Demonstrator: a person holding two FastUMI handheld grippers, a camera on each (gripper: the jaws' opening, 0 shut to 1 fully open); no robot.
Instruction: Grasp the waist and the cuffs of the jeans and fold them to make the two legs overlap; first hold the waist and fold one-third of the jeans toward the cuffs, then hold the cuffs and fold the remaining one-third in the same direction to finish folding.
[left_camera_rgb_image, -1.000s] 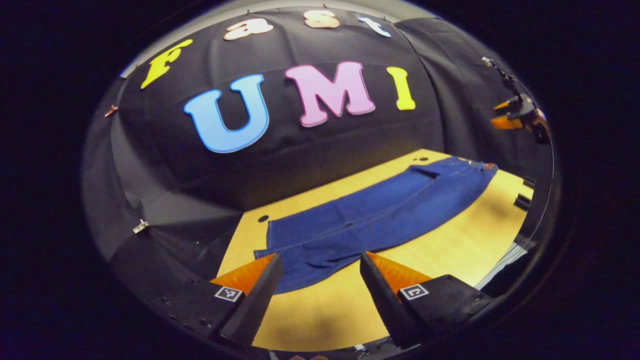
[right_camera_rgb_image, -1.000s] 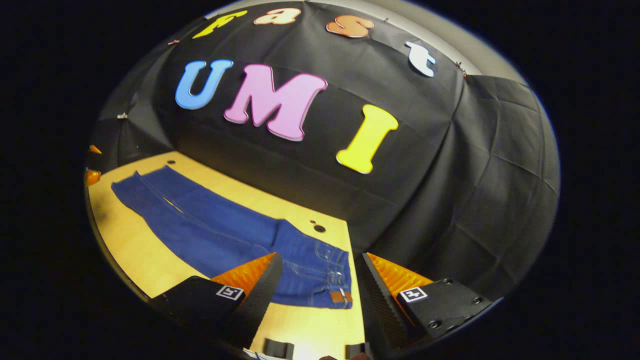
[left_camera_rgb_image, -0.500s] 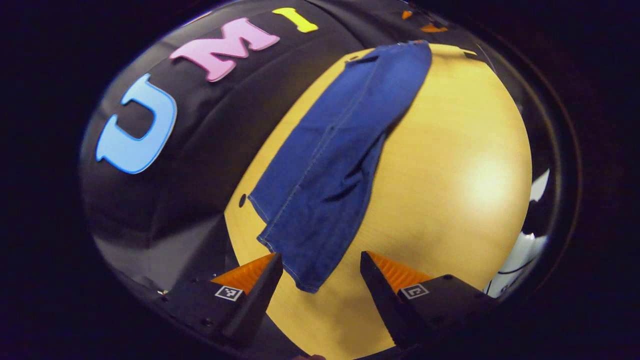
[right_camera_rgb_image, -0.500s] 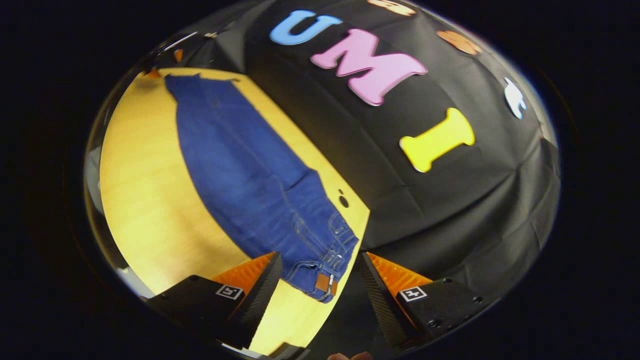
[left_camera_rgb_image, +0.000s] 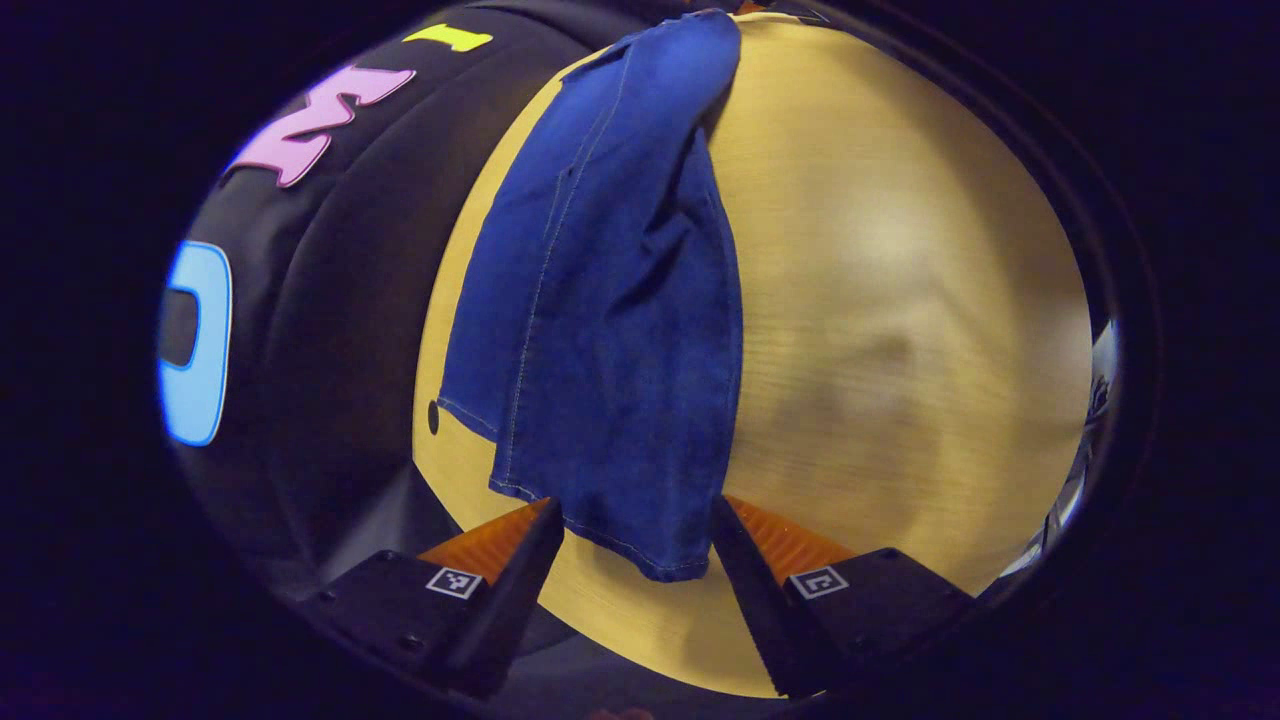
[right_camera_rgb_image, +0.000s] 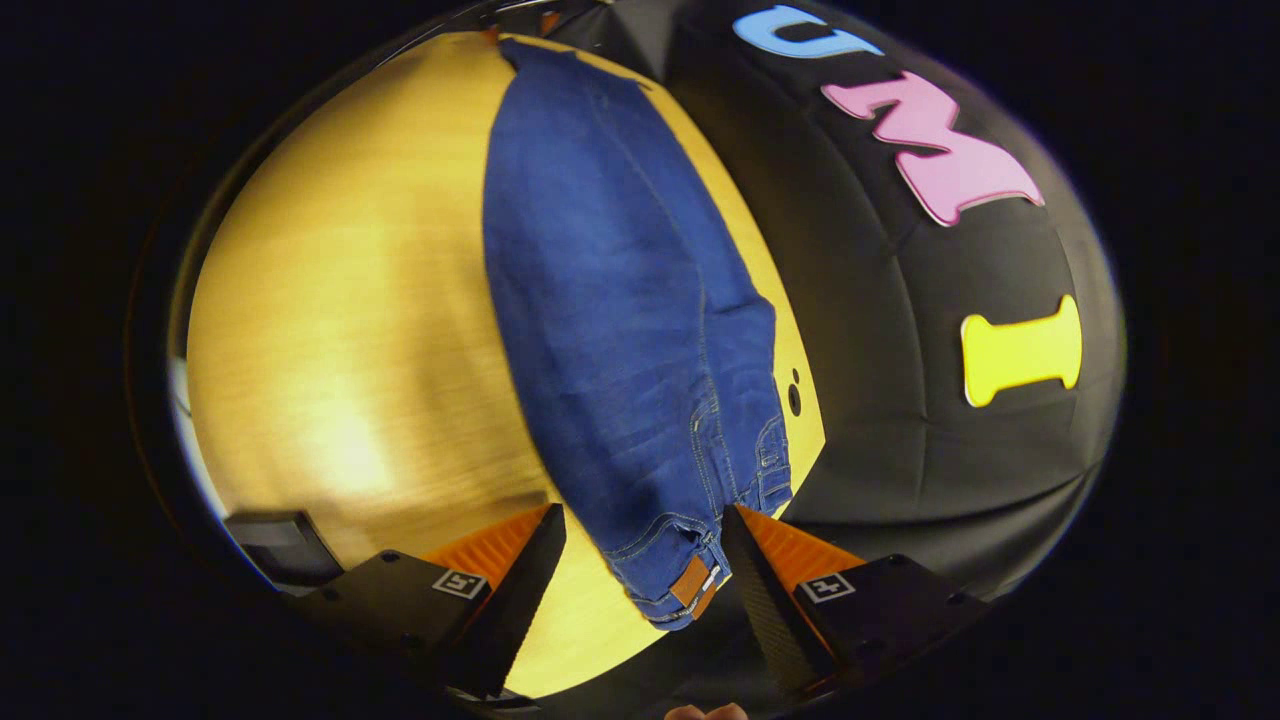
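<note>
Fingers (left_camera_rgb_image: 515, 570) of both grippers stand open, cuffs (left_camera_rgb_image: 610, 540) and waist (right_camera_rgb_image: 680, 575) between them, seemingly still above the cloth: lower further before you pinch.

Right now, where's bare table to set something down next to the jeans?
The wide strip of wooden table on the near side of the jeans is bare. The far side is tight: only a thin edge between jeans and the black cloth wall. A dark object sits at the near edge.
</note>
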